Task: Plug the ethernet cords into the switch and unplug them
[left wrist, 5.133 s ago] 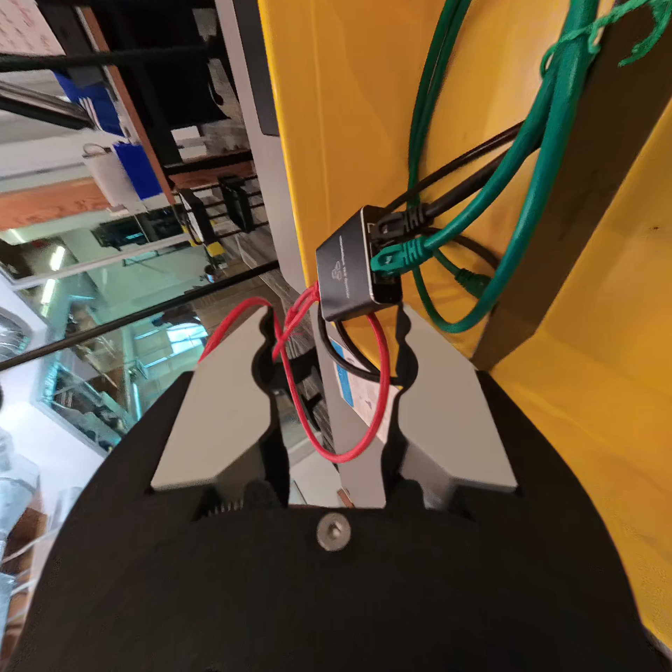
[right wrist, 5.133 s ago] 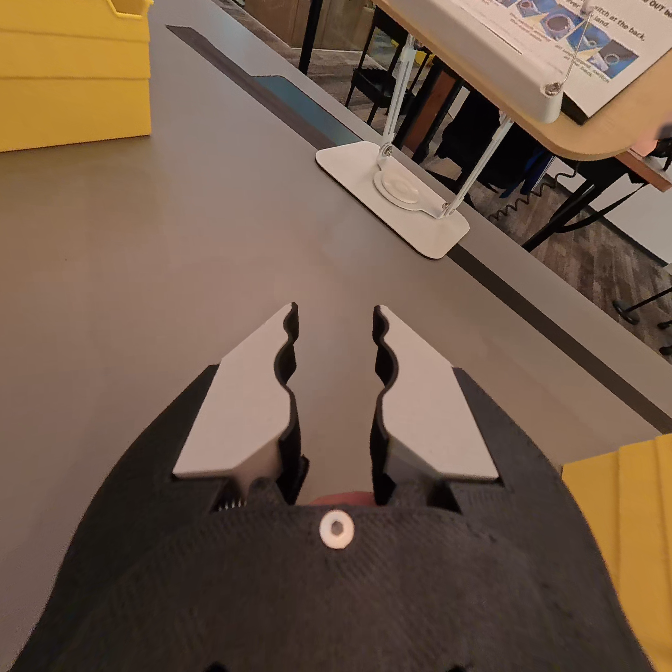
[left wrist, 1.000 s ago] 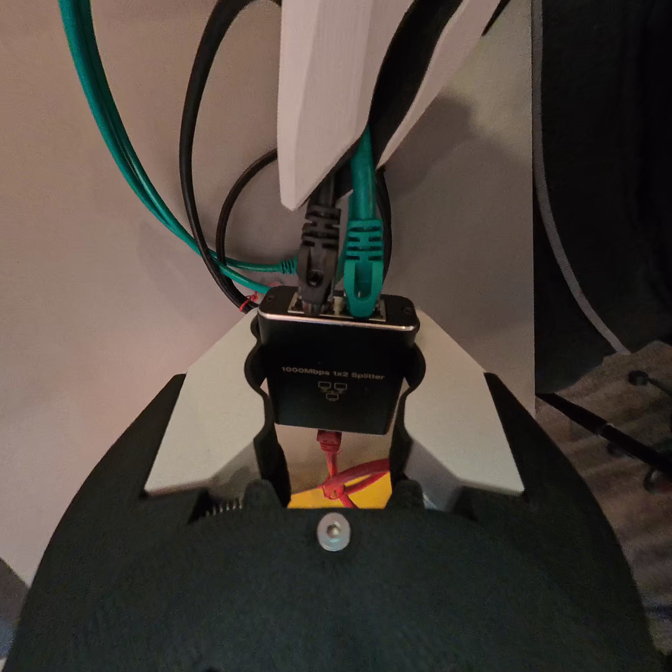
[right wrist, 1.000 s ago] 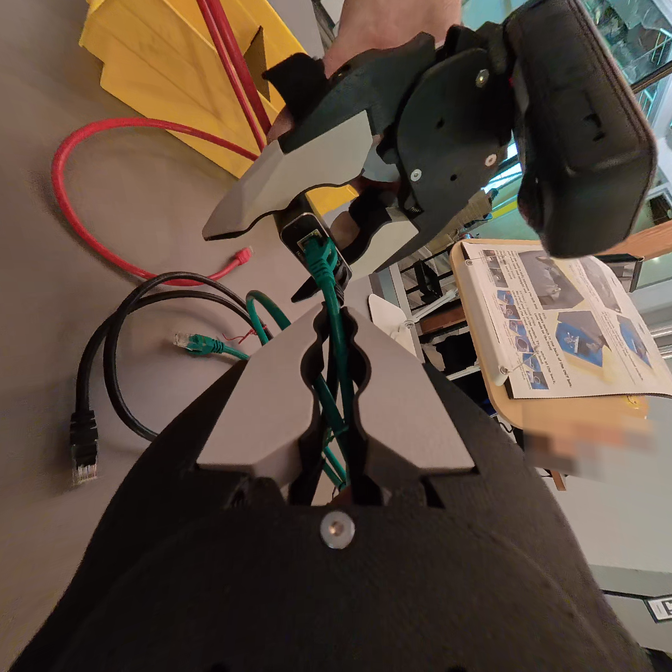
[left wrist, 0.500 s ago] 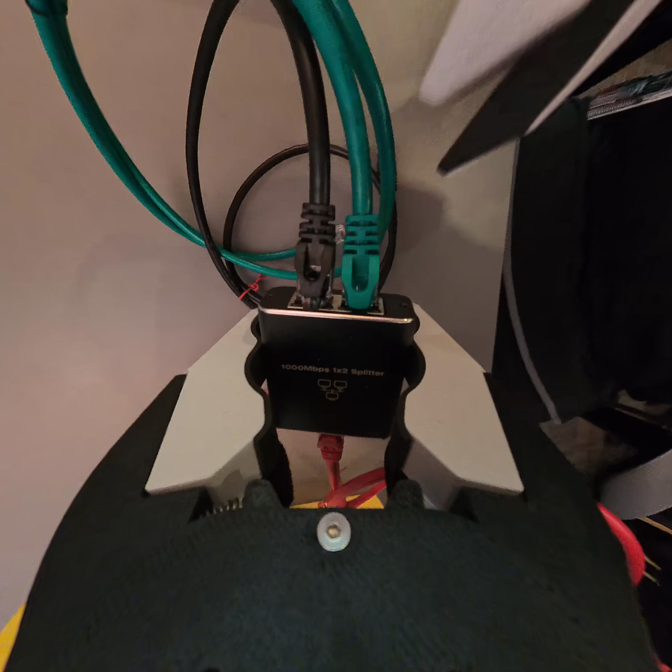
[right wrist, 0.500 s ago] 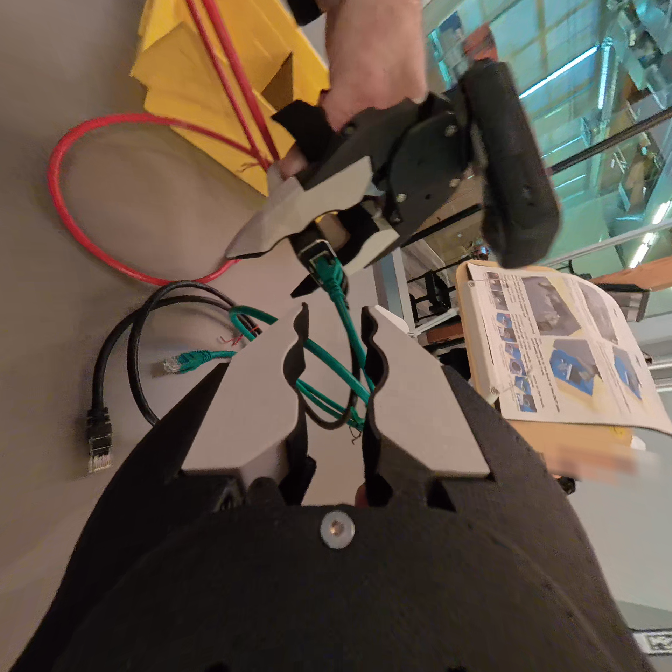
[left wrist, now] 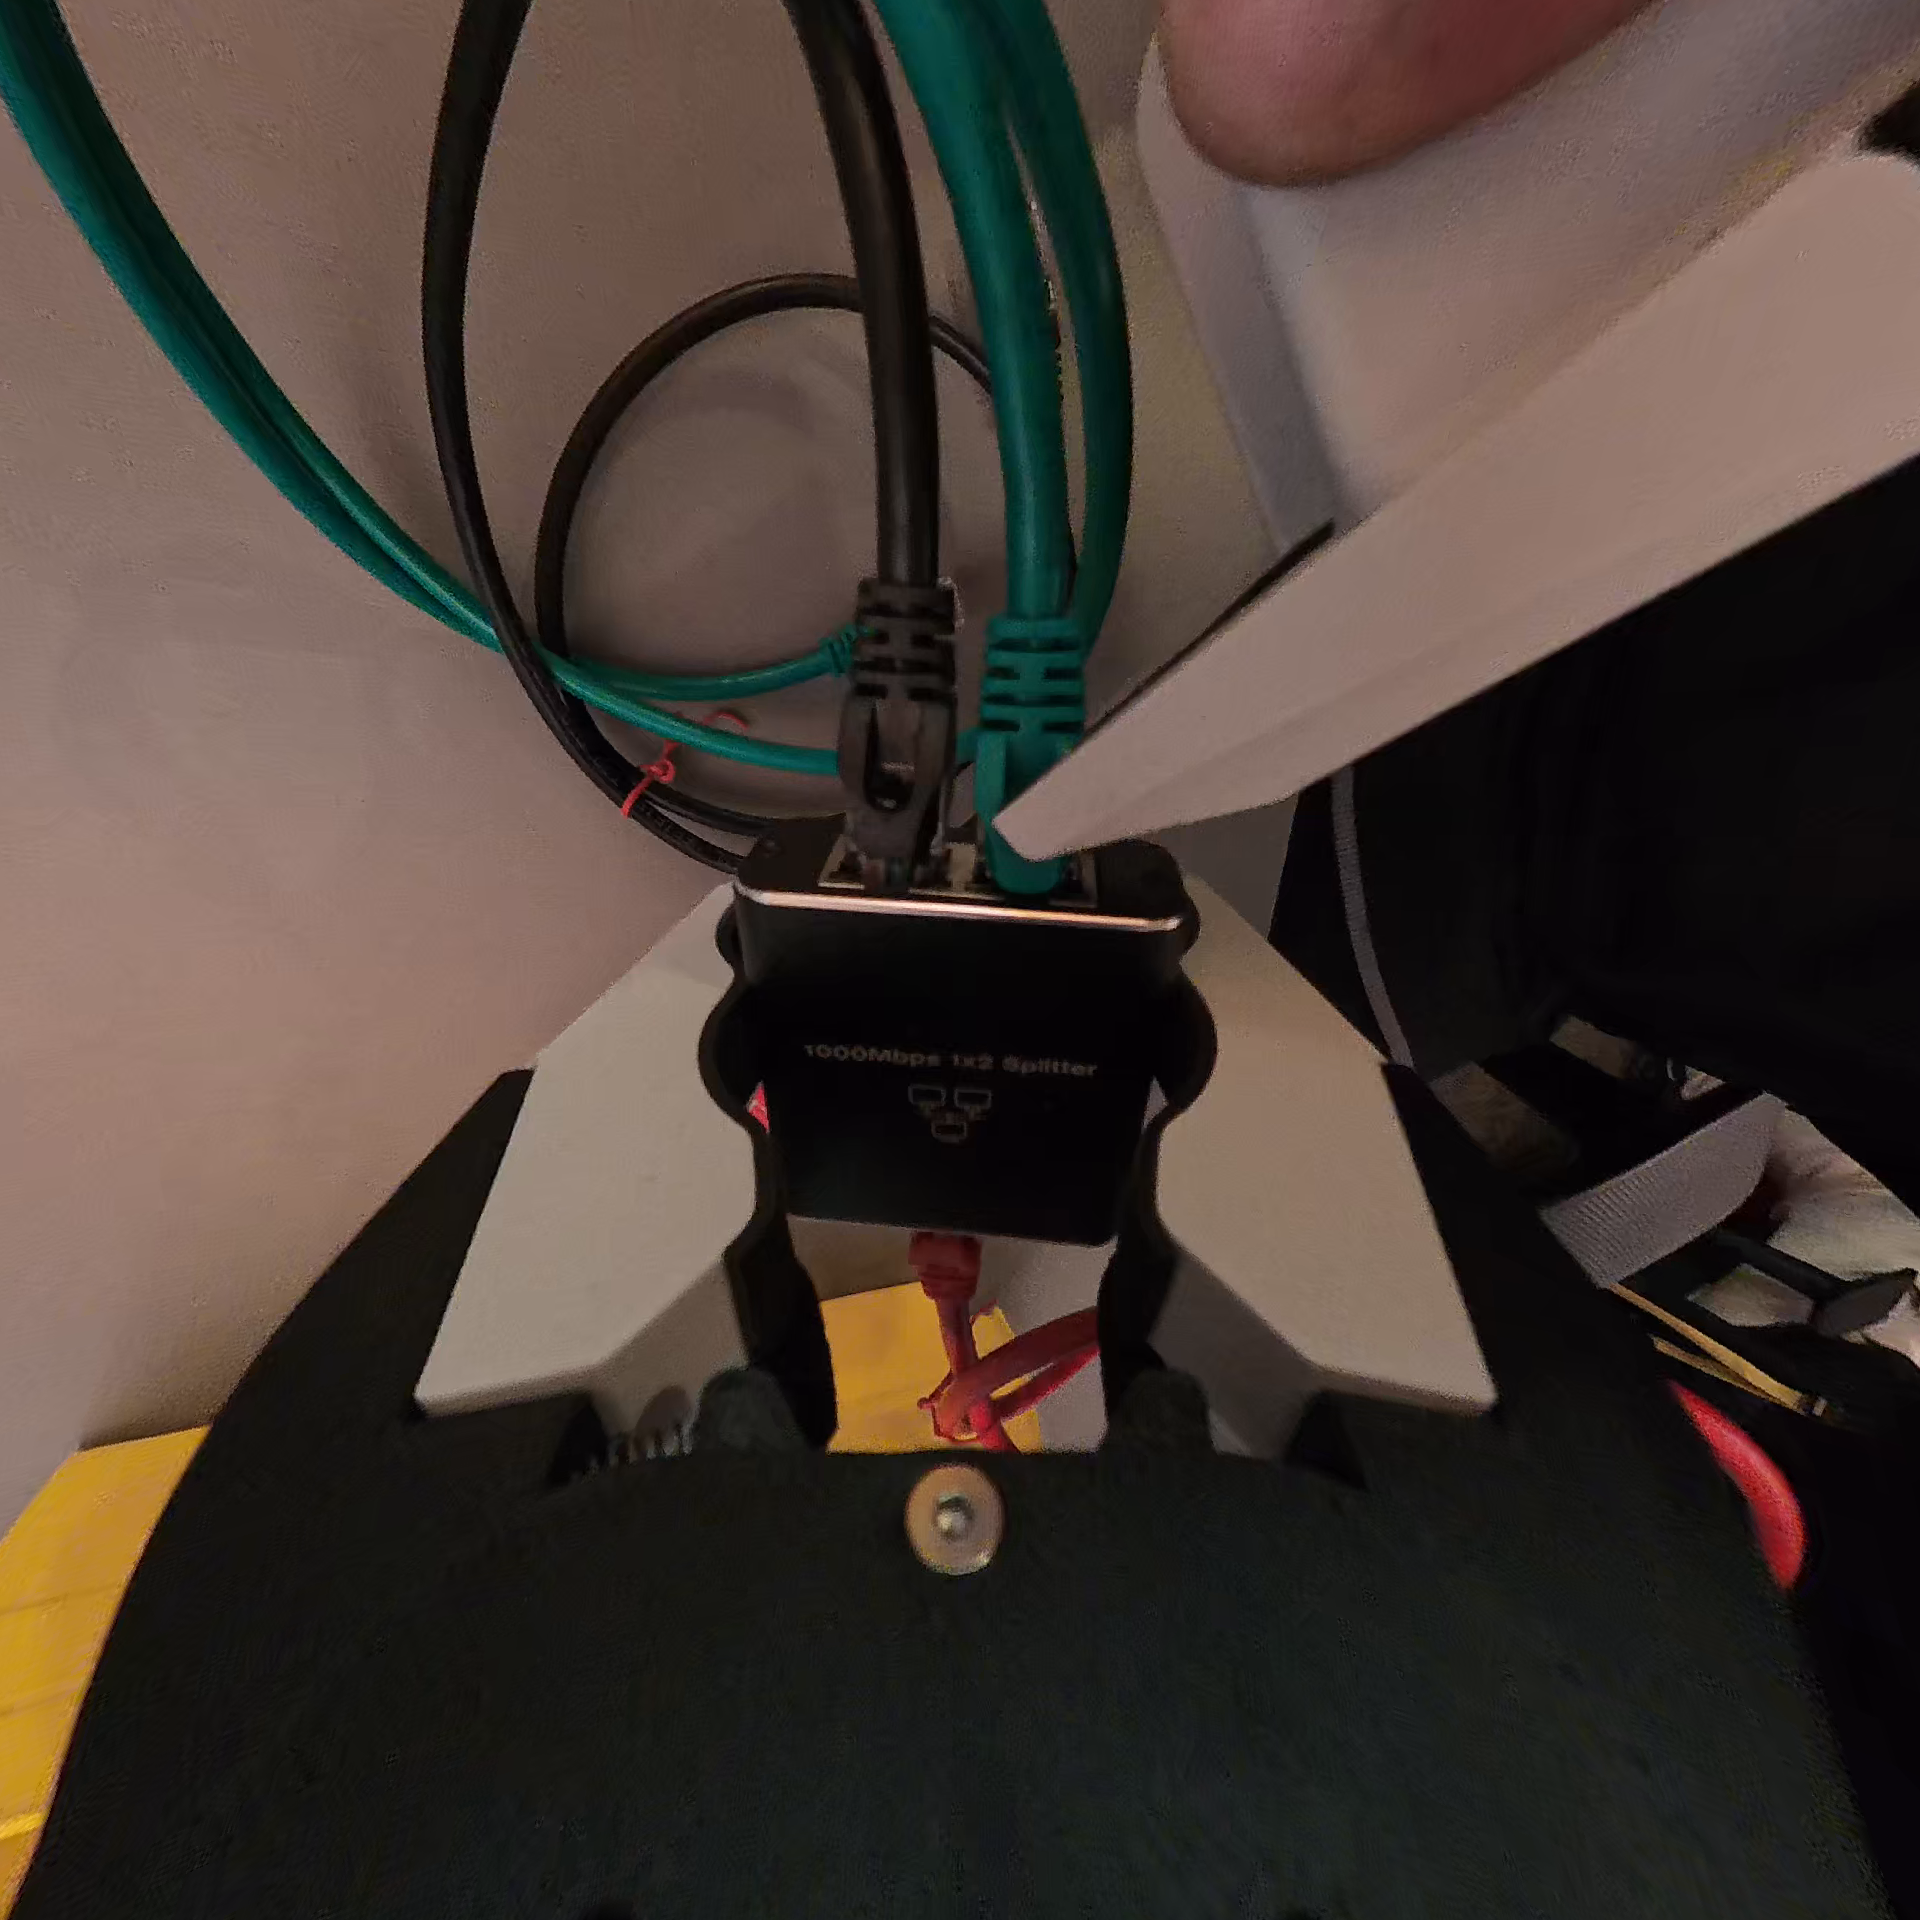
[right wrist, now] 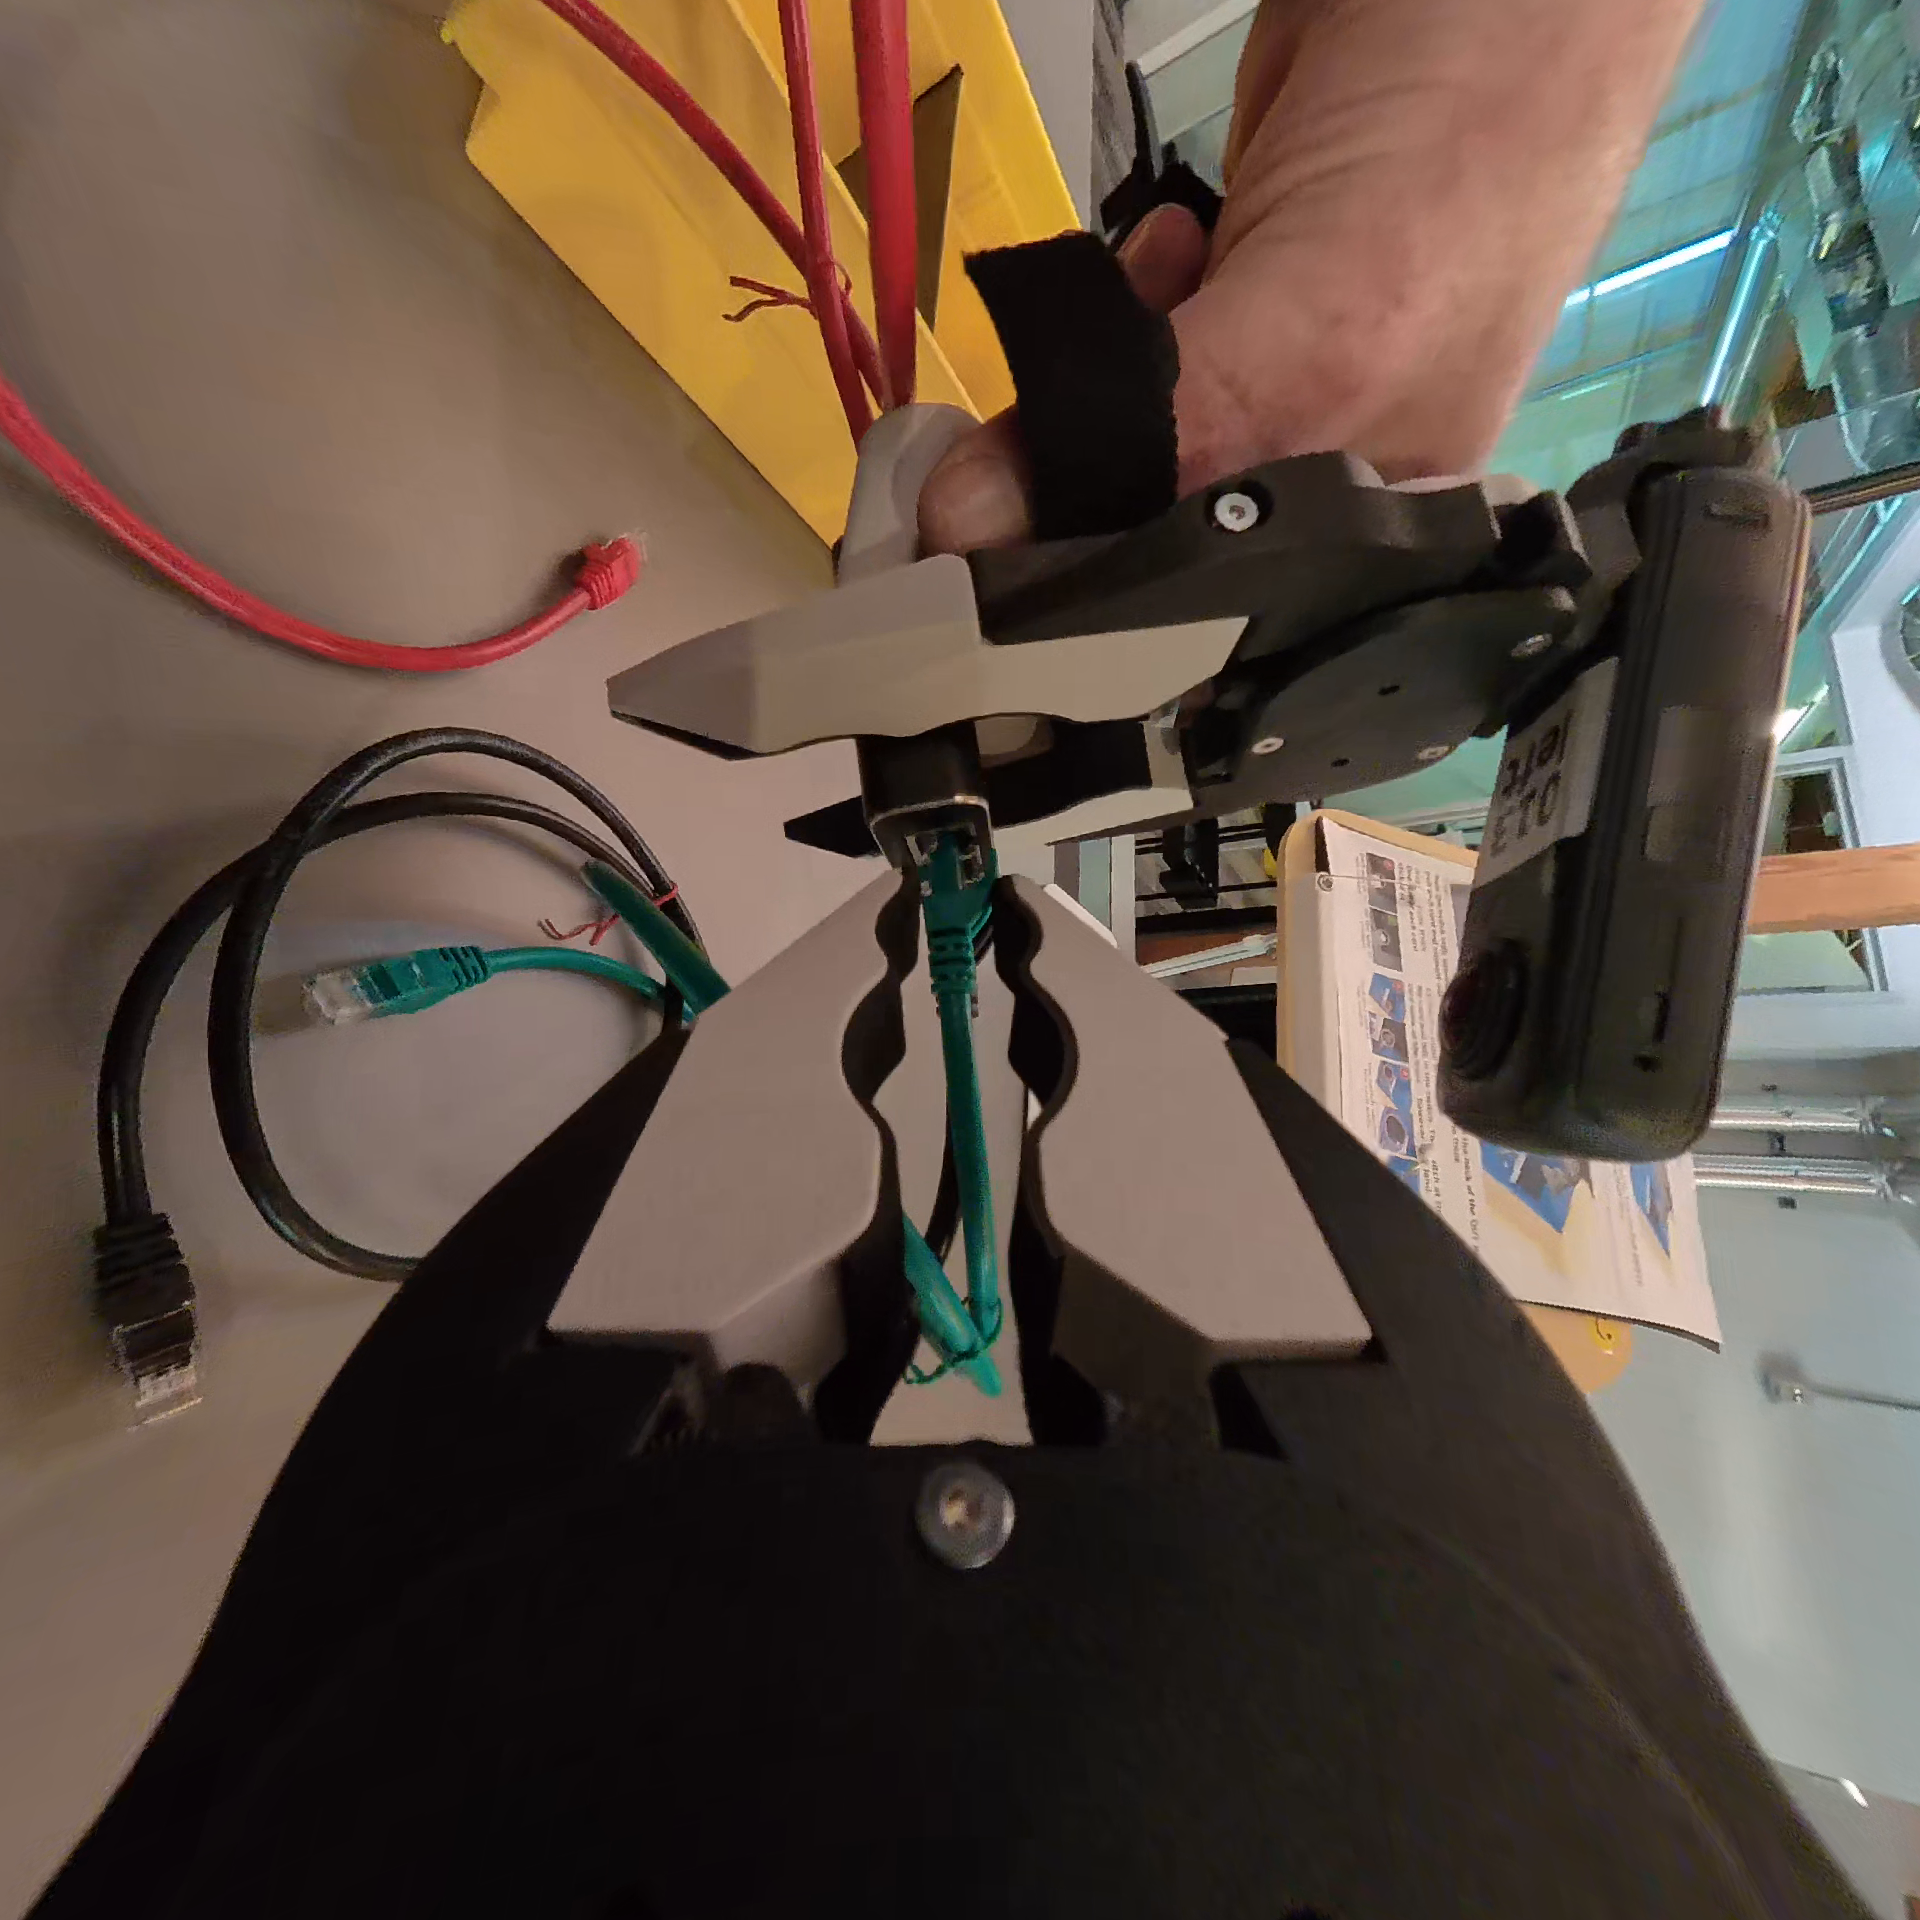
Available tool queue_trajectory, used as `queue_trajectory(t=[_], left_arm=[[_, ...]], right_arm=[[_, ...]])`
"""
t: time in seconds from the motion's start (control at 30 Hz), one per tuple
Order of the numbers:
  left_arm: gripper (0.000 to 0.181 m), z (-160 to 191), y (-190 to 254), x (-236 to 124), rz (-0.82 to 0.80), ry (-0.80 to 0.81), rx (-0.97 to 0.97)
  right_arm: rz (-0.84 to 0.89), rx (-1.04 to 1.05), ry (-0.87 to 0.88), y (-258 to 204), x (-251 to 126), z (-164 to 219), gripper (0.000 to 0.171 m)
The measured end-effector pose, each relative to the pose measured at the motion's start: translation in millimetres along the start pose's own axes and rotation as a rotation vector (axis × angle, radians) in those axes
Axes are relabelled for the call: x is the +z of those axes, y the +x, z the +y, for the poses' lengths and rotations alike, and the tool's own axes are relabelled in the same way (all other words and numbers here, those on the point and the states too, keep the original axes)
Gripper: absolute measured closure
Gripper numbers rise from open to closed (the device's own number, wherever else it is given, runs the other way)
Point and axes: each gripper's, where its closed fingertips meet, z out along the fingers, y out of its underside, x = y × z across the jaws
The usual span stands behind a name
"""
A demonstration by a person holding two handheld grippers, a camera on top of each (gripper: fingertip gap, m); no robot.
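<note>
Green, rubbery boot of the ethernet plug [right wrist: 951,925] sits between my right claw's [right wrist: 951,914] parted fingers; stiff, latched, best pinched there. My left claw [left wrist: 951,1049] clamps the light switch [left wrist: 951,1091].

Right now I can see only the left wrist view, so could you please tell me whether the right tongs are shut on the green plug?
Observer: No. In the right wrist view the right tongs stand open, straddling the green plug without pinching it.
Operator: Thank you. Where are the other ends of those two cords?
Observer: The green cord's free end and the black cord's free end both lie unplugged on the table.
Operator: And the red one?
Observer: The red cord's free end also lies on the table, near the yellow bin.
</note>
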Motion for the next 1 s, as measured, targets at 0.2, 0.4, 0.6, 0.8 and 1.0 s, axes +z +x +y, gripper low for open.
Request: queue_trajectory(t=[0.2, 0.4, 0.6, 0.8, 1.0], left_arm=[[0.108, 1, 4, 0, 0.018, -0.05, 0.013], [0.108, 1, 7, 3, 0.041, -0.071, 0.028], [0.108, 3, 5, 8, 0.05, -0.08, 0.026], [0.107, 4, 8, 10, 0.072, -0.079, 0.042], [0.107, 4, 10, 13, 0.117, -0.051, 0.033]], right_arm=[[-0.015, -0.001, 0.016, -5, 2, -2, 0.153], [-0.058, -0.003, 0.007, -9, 0, -3, 0.159], [-0.087, 0.014, -0.007, -14, 3, -1, 0.159], [-0.118, 0.025, -0.01, -17, 2, -3, 0.16], [-0.146, 0.002, -0.05, -23, 2, -3, 0.161]])
